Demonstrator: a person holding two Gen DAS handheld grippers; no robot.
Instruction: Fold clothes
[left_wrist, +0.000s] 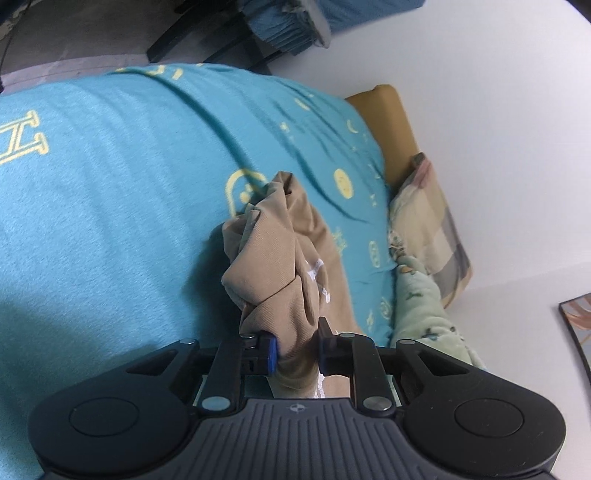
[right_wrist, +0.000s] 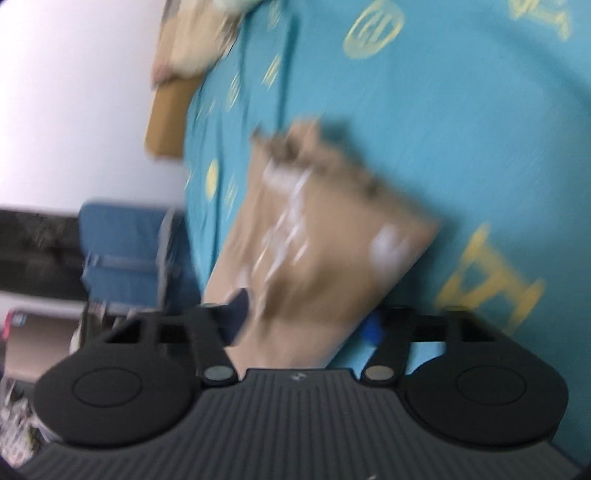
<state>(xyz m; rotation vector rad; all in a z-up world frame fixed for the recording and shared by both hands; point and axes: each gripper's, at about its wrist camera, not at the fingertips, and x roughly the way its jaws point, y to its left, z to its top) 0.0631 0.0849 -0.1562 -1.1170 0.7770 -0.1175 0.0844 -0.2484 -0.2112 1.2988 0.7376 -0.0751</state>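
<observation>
Clenched on a bunched fold of the tan garment (left_wrist: 280, 266), my left gripper (left_wrist: 295, 349) holds cloth between its blue pads. My right gripper (right_wrist: 306, 325) stands wide, jaws either side of the same tan garment (right_wrist: 325, 236) without pinching it; blur hides any contact. The garment lies crumpled on the teal bedspread (left_wrist: 110, 192), mid-bed. Judged risk: a one-sided lift would drag the cloth into a twist, since only one corner is held. Beyond lie a pale green blanket (left_wrist: 424, 295), a checked pillow (left_wrist: 439, 221), a tan headboard (left_wrist: 391, 122) and the white wall (left_wrist: 498, 110).
</observation>
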